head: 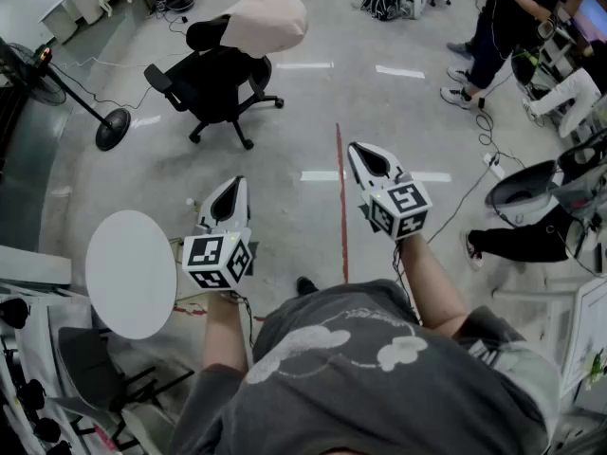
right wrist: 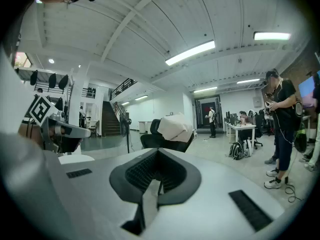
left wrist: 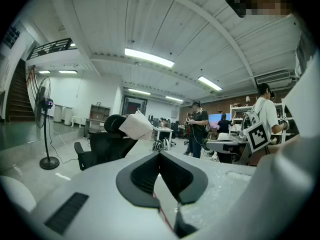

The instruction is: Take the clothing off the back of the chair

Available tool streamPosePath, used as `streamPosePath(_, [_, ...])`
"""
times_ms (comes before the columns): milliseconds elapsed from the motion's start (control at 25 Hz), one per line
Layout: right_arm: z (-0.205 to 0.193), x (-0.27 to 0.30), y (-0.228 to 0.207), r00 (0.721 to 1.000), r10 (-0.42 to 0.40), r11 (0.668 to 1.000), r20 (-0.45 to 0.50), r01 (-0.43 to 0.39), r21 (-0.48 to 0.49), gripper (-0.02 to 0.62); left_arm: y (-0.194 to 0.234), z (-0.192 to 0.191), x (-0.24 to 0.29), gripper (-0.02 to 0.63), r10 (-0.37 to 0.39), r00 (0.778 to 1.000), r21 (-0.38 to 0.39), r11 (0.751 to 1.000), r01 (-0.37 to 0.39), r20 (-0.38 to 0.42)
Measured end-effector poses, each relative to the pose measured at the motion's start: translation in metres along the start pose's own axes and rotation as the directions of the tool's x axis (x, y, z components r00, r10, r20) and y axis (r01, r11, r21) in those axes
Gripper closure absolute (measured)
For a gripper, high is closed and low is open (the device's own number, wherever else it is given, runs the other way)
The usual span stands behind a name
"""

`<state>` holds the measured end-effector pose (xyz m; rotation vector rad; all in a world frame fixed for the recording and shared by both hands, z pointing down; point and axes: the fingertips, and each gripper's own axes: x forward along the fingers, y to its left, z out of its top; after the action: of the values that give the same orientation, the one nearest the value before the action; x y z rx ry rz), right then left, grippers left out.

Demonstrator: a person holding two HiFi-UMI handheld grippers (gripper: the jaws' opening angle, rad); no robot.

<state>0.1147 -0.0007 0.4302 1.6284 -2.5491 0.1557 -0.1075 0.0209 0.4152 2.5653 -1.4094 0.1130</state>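
Concrete workshop floor (head: 313,102): pale clothing (head: 266,19) is draped over the back of the black chair (head: 213,83), well ahead. Left gripper (head: 230,190) and right gripper (head: 365,156) are held closed and empty. The jaws should be opened before approach.

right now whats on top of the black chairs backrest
A pale pink garment is draped over the back of the black office chair. The headrest pokes out beside it. The upper back under the cloth is covered, so it cannot be seen.

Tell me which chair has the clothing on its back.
The black office chair, upper left in the head view: pale pink clothing drapes over its backrest. The grey chair at right shows none.
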Motion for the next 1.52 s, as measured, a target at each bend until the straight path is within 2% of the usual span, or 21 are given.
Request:
streamPosePath(400, [0.001,-0.009,0.007,1.000,0.015,1.000,0.000,-0.015,0.006,0.603,-0.009,0.002,-0.011,0.606,-0.007,1.000,-0.004,1.000,0.007,0.013])
streamPosePath(720, [0.016,0.020,0.006,0.999,0.022,1.000,0.031,-0.022,0.022,0.603,0.014,0.006,-0.012,0.606,-0.002,0.999,-0.011,1.000,0.002,0.043])
streamPosePath(920, [0.009,0.031,0.021,0.998,0.040,0.998,0.043,-0.041,0.039,0.603,0.029,0.005,-0.008,0.606,-0.016,0.998,-0.062,0.998,0.020,0.056])
streamPosePath(1240, [-0.010,0.052,-0.009,1.000,-0.020,0.992,0.008,0.019,0.125,0.603,0.060,-0.010,0.010,0.606,0.021,1.000,-0.105,0.994,-0.021,0.004])
streamPosePath(1520, [-0.007,0.122,-0.041,1.000,-0.009,0.989,0.030,0.004,0.150,0.603,0.102,0.002,0.062,0.606,0.065,0.998,-0.101,0.993,-0.065,-0.007])
